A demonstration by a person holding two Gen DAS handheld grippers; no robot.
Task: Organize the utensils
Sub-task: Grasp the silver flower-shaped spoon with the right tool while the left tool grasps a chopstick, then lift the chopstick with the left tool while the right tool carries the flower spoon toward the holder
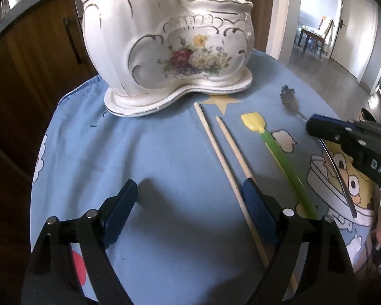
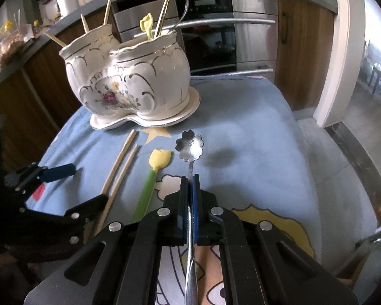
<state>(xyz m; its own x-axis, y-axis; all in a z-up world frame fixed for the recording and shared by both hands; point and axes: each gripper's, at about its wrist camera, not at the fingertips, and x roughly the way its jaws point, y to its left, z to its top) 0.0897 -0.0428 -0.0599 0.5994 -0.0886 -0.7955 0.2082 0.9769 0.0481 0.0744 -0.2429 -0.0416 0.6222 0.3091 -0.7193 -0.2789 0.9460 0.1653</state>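
Chopsticks lie on the blue cloth in front of the ceramic holder, which I take as my landmark. From the left wrist camera, my left gripper has its fingers spread wide and holds nothing. Its right finger sits over the nearer ends of the chopsticks, so I judge it is lined up to take them after. To the right of the chopsticks, also in front of the holder, lies the tulip spoon with a yellow head and green handle. Further right, the right gripper comes into this view, and the metal spoon sticks out from it toward the holder.

From the right wrist camera, my right gripper is pressed together on the thin handle of the metal spoon. The flower-shaped bowl points forward, in front of the holder and a little to its right side. I cannot tell if the bowl touches the cloth. I think the grip near the middle of the handle keeps the spoon straight for dropping into the right compartment, where another tulip spoon and metal utensils stand already. The left compartment has wooden sticks, so chopsticks probably belong there.
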